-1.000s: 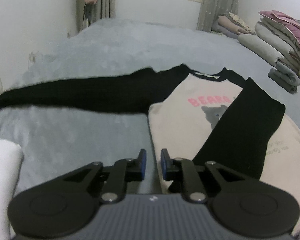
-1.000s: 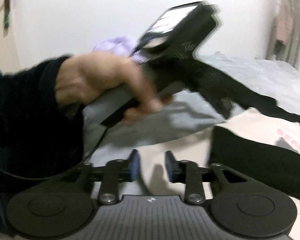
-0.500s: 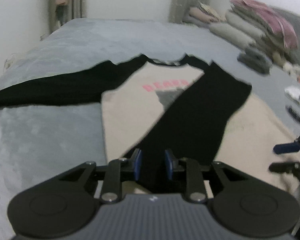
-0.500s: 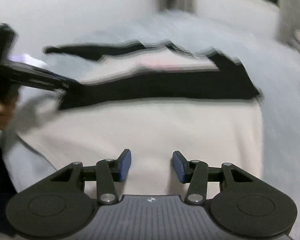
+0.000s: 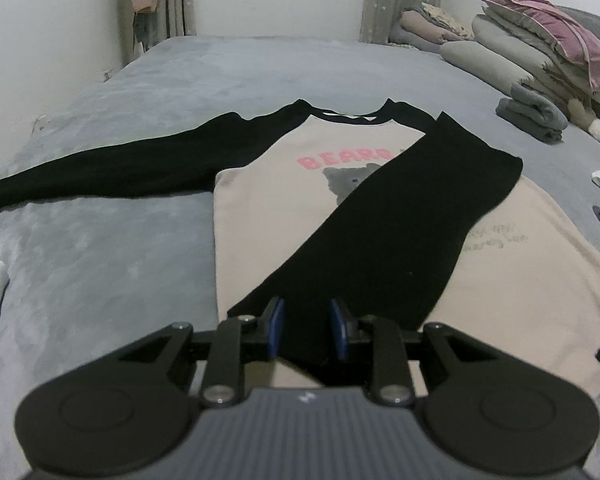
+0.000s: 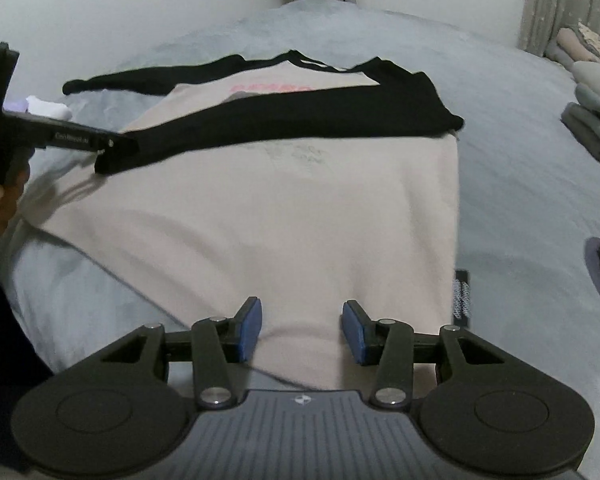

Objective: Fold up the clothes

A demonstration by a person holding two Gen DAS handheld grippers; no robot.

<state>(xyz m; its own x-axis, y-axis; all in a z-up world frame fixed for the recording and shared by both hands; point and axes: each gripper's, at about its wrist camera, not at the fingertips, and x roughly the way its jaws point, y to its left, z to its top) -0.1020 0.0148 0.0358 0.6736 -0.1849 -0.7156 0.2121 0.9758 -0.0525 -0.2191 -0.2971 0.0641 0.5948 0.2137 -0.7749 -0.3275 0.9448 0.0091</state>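
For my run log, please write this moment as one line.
shirt: flat on bed | one sleeve folded across | left gripper: at cuff | right gripper: open

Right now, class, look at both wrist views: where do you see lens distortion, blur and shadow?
Left wrist view: dark rounded corners and a bowed bed betray the fisheye; the shirt is sharp. Right wrist view: same bowing, the shirt's print is smeared, and the left tongs throw a soft shadow onto the cloth beneath.

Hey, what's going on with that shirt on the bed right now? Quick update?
Left gripper at folded black sleeve's cuff, jaws apart. Right gripper open above cream shirt hem, empty. Other sleeve lies unfolded on bed. Nothing in the way.
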